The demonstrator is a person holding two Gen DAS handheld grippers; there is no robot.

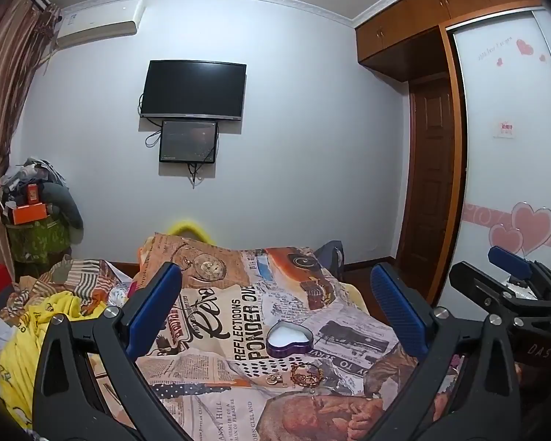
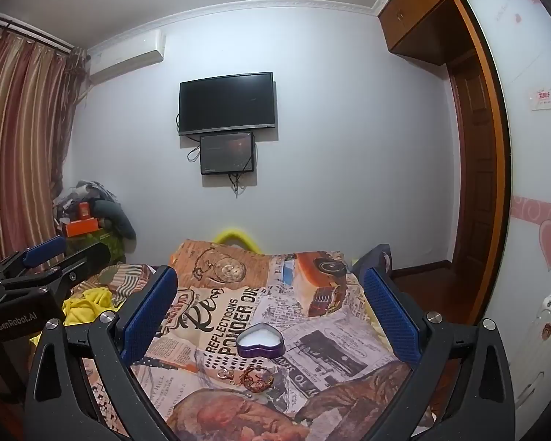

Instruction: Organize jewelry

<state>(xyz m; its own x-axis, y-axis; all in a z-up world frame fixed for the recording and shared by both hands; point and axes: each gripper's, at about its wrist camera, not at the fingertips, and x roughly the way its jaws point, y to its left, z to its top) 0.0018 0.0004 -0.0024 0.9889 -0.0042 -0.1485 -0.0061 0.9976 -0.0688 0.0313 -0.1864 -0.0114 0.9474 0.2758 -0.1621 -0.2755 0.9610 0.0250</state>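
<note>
Surface: bed [image 1: 349, 334] covered with a newspaper-and-retro-print bedspread [image 1: 216, 330], rumpled at the left where a yellow cloth [image 1: 36, 330] lies bunched.
Room: pale wall with a dark television [image 1: 193, 90] mounted on it and a smaller screen [image 1: 188, 142] just beneath; air conditioner [image 1: 99, 22] high at the left; striped curtain [image 2: 22, 139] at the left edge; wooden wardrobe [image 1: 455, 147] with heart-patterned sliding door at the right; pile of clothes and orange boxes [image 1: 29, 198] in the left corner.
Left gripper [image 1: 275, 316]: spread wide, blue pads far apart, nothing between them, touching nothing, hanging above the bedspread.
Right gripper [image 2: 272, 312]: likewise spread wide and empty, beside the left one, clear of the cloth.
Heart box [image 1: 289, 338]: purple heart-shaped tin, lid off, white inside, sitting flat on the bedspread near the middle, framed between both sets of fingers in each wrist view.
Box heading: point of the heart toward the lower left in the left wrist view, lobes toward the upper right; opening facing up.
Jewelry [image 1: 305, 371]: small gold-coloured heap of rings and chain just in front of the box, nearer the cameras, apart from it.
Jewelry axis: heap spread left to right; finer detail too small to tell.
</note>
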